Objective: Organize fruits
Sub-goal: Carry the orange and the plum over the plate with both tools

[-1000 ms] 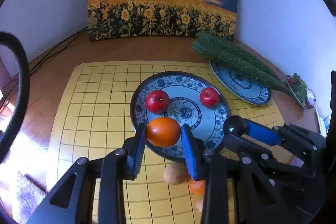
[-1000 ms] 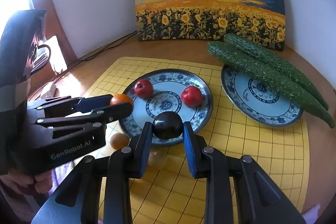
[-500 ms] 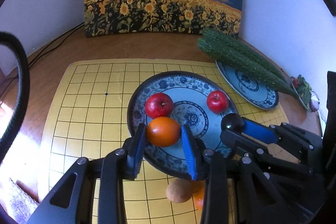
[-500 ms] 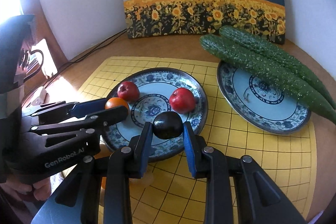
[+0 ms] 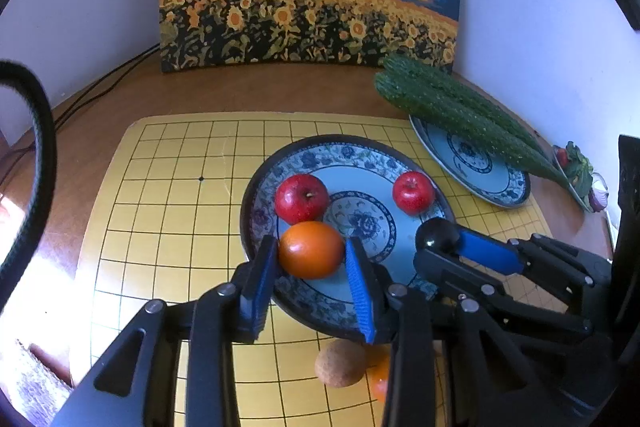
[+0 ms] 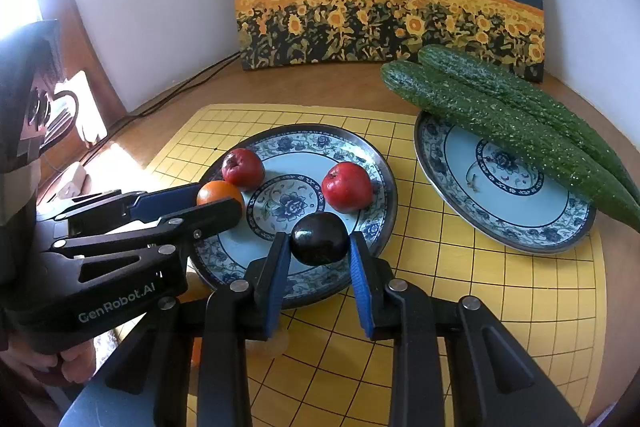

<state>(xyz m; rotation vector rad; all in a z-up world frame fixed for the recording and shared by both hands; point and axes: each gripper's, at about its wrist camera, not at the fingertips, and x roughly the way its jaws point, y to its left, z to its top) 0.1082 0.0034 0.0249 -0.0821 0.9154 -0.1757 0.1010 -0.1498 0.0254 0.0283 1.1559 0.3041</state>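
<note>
Apples – 2 on plate; cucumbers – 2.

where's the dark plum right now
The dark plum is clamped in the right gripper, over the near rim of the fruit plate, just in front of the right-hand red apple.

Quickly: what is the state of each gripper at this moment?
Left gripper: closed on the orange fruit, over the fruit plate.
Right gripper: closed on the dark plum, over the same plate.
</note>
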